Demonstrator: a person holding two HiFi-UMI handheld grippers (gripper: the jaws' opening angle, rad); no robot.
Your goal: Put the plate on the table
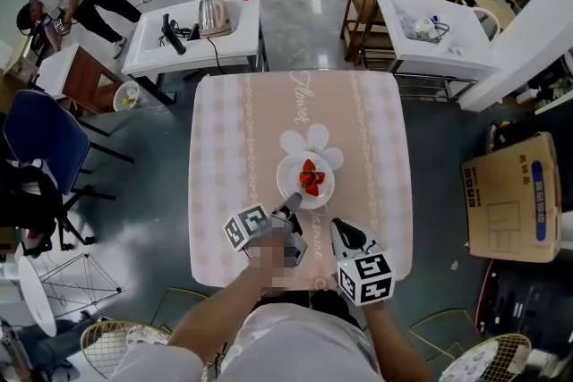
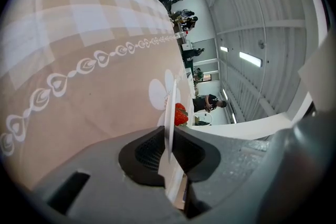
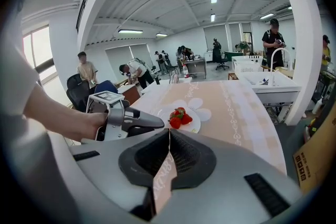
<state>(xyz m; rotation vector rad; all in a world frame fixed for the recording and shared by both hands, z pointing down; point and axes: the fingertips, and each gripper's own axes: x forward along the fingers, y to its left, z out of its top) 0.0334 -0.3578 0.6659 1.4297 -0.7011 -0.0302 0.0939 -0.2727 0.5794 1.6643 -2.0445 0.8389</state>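
A: Looking for the plate (image 1: 288,173); found where?

B: Near the middle of the table (image 1: 201,268), a little to the near side; round, white, smooth and glossy, thin at the rim; seems to lie flat on the tablecloth (image 1: 237,148), overlapping a white flower print (image 1: 315,139) of rounded petals.

A: Carrying anything?

B: Loaded with strawberries (image 1: 311,178); red, plump, green-capped, heaped at the centre.

A: And the cloth; made how?

B: Soft-looking and matte; pale pink-beige checks, crossed by two chains of small white heart loops running near to far.

A: Now the left gripper (image 1: 288,208); gripping or slack?

B: Clamped on the plate's near-left rim; shown edge-on in the left gripper view as a thin white line pinched between two dark, ribbed pads (image 2: 149,152); grey, grainy shell behind them; topped by a marker cube (image 1: 246,226) of black and white squares.

A: And the right gripper (image 1: 336,226)?

B: Jaws pressed together with nothing between; only a sliver of cloth visible through the slit behind the tips; held just right of the left one, near the plate but apart from it; same grey shell, same dark textured pads.
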